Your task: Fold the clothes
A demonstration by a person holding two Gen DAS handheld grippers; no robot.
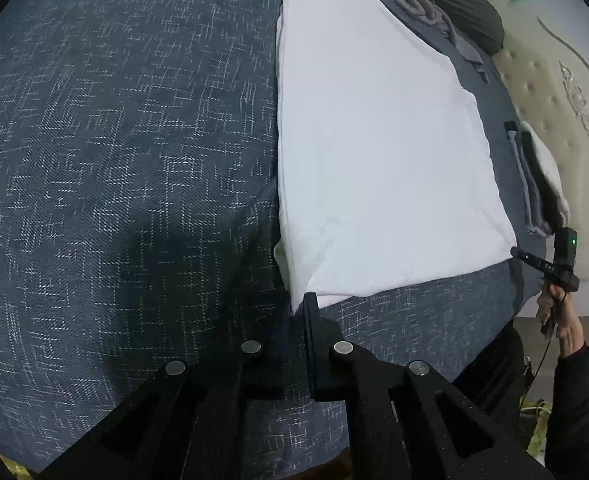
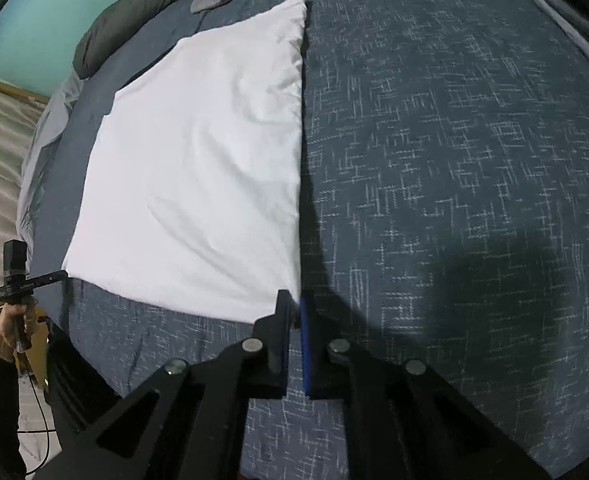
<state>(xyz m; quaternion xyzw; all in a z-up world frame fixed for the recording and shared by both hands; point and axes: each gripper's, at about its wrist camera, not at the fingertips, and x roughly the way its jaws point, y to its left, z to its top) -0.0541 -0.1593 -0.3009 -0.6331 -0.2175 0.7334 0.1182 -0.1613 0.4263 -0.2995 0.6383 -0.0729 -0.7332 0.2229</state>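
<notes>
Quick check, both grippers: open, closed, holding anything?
Left gripper: closed on the near corner of the white garment.
Right gripper: closed on the garment's other near corner.

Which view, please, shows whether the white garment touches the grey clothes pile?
Apart: the left wrist view shows blue bedspread between the white garment and the grey clothes pile.

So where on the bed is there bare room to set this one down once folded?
Bare blue bedspread lies on each outer side of the white garment. It is crowded beyond the garment, by the grey clothes, and beside the folded stack near the headboard.
</notes>
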